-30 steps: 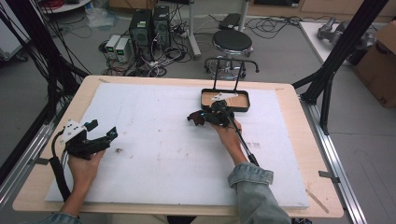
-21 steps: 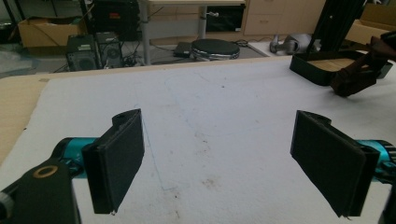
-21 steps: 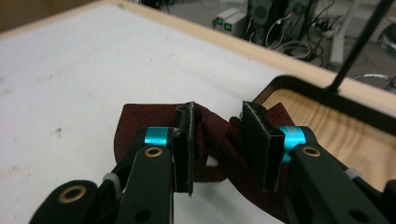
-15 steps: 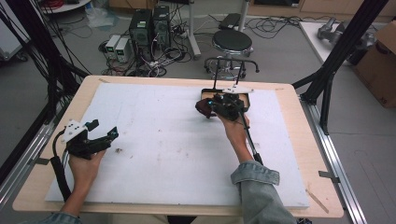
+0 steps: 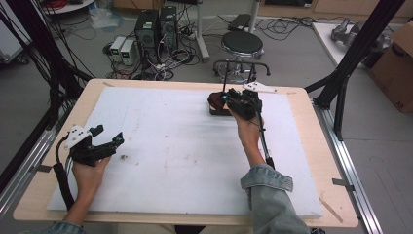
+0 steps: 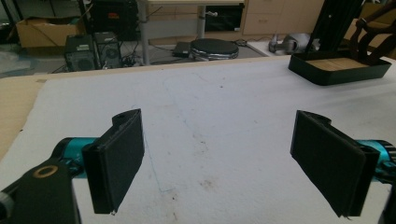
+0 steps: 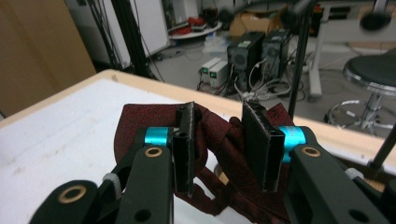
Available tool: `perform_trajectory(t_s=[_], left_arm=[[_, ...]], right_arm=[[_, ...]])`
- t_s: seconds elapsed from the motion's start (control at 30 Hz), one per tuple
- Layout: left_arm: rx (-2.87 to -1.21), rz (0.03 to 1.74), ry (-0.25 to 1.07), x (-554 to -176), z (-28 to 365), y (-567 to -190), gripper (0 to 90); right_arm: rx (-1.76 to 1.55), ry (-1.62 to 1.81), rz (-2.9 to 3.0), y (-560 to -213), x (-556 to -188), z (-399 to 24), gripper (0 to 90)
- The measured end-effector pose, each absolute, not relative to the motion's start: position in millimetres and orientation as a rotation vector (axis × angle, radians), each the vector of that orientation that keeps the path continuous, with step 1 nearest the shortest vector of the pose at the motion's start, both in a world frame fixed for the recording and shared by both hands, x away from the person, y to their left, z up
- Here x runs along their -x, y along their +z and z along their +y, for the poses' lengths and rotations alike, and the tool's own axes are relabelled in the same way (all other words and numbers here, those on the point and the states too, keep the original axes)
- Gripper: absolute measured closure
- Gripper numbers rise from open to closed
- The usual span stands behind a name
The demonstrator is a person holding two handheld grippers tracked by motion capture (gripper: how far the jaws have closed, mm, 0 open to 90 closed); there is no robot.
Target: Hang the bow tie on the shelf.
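Dark red cloth (image 7: 219,140) is bunched up between the right gripper's (image 7: 218,140) fingers (image 7: 187,140), which are clamped on it, over at the far right of the desk (image 5: 311,161). From the high view the cloth (image 5: 215,101) sits right by the black tray (image 5: 220,113). The left gripper (image 5: 109,145) is at the near left, resting on the white mat (image 5: 180,146), fingers (image 6: 119,163) spread wide with nothing between them.
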State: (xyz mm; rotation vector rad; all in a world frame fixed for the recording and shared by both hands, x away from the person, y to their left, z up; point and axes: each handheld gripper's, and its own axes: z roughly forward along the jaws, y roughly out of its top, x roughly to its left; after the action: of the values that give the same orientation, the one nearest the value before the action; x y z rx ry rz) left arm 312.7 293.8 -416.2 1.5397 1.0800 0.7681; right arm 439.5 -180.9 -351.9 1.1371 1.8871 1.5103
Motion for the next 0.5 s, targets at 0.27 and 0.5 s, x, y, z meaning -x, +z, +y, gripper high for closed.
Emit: perform_trajectory(t_s=[0.27,0.5], left_arm=[[-1.541,1.078,0.765,-313,294,-416,17.9],[-1.532,1.08,0.76,-314,294,-417,17.9]], right_arm=[[-1.13,1.582,1.843,-329,-452,-159,66.0],[-1.151,1.59,1.792,-313,-469,-146,66.1]])
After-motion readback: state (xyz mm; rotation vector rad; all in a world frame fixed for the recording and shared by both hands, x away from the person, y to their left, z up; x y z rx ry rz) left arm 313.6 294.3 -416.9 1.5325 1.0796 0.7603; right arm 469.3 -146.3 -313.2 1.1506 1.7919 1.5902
